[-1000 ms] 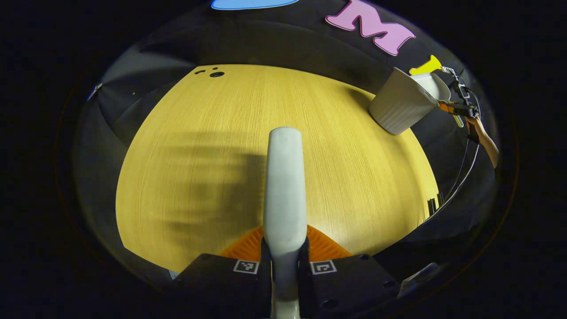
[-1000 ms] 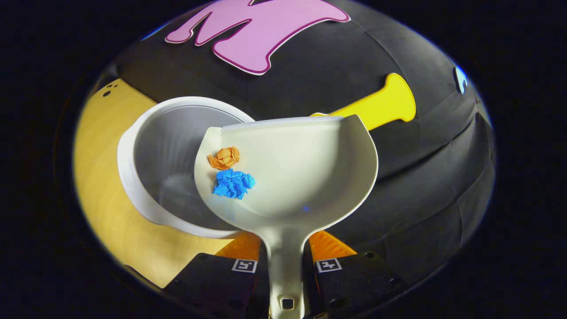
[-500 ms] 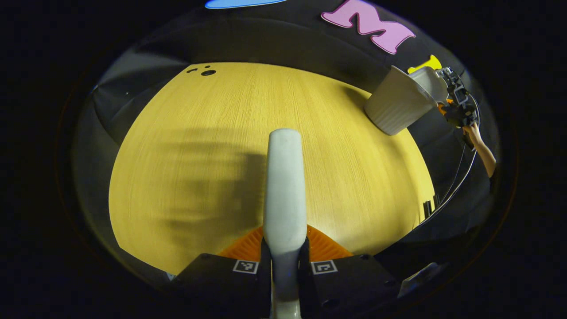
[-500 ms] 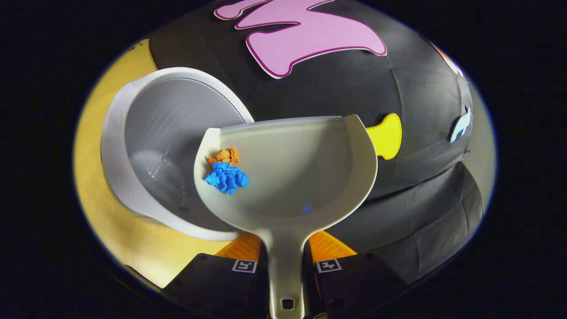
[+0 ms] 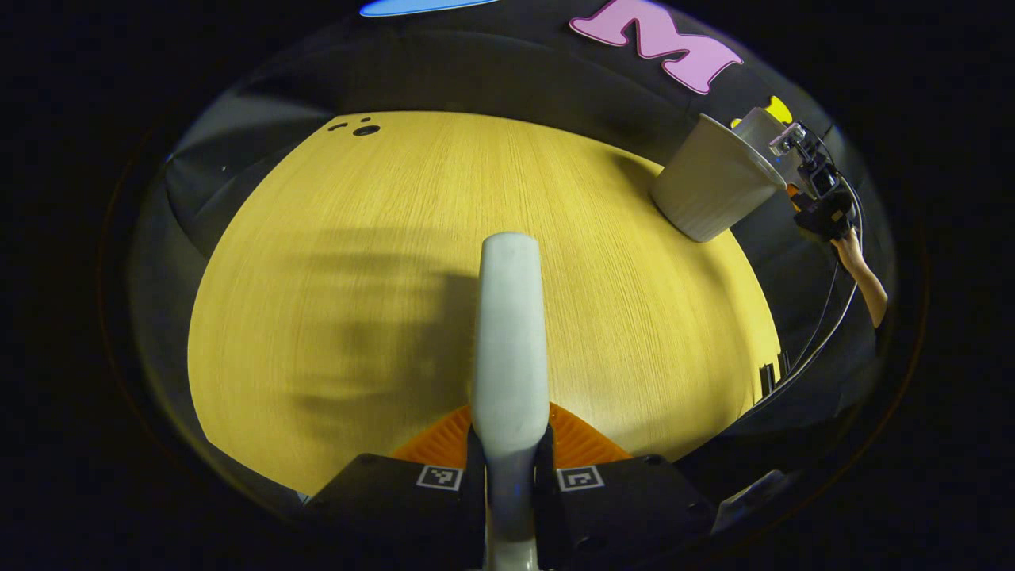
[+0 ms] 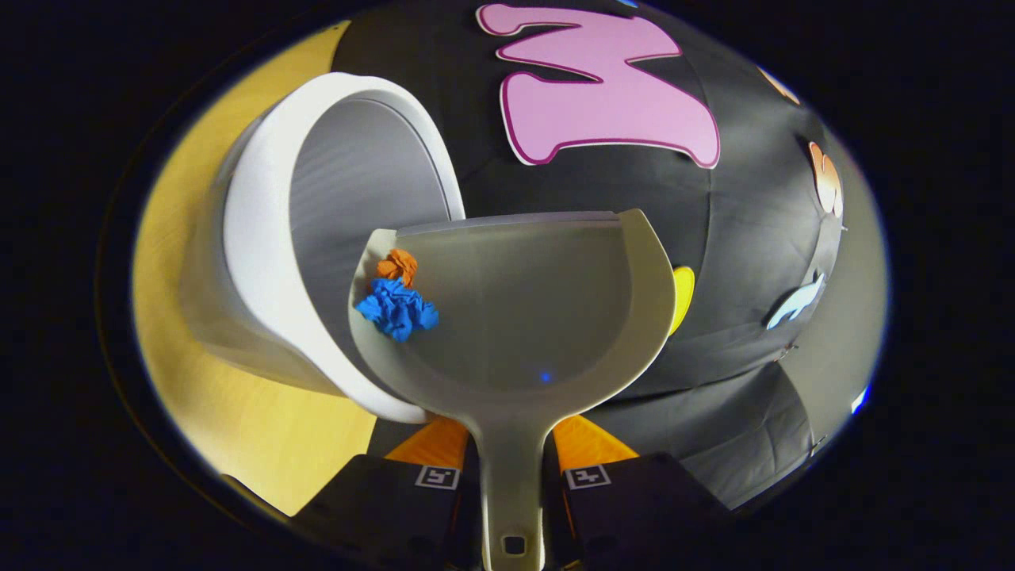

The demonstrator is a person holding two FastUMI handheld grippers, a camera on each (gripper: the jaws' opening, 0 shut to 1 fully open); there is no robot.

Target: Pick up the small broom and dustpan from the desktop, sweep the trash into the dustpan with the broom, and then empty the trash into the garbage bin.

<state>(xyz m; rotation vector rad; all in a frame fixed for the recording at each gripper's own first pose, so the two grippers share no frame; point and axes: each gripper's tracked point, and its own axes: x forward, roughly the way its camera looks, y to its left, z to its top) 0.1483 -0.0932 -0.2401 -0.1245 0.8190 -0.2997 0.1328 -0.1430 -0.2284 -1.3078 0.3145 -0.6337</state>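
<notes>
In the right gripper view my right gripper (image 6: 511, 468) is shut on the handle of the pale dustpan (image 6: 523, 317), which is tilted over toward the white garbage bin (image 6: 262, 254) at its left. A blue paper wad (image 6: 395, 308) and an orange paper wad (image 6: 397, 264) lie against the pan's left wall, next to the bin's mouth. In the left gripper view my left gripper (image 5: 510, 468) is shut on the pale broom handle (image 5: 509, 333), held above the yellow wooden desktop (image 5: 357, 262). Far right there, the bin (image 5: 710, 186), the dustpan (image 5: 761, 131) and the right gripper (image 5: 821, 198) stand together.
The bin stands near the desk's far right corner, close to the black cloth wall. A hand (image 5: 852, 254) and a cable (image 5: 817, 333) trail from the right gripper beyond the desk's right edge. Small dark holes (image 5: 361, 127) mark the far left of the desktop.
The right gripper has rolled the dustpan toward the bin; both paper wads slid to the pan's left wall. The left gripper with the broom has hardly moved.
</notes>
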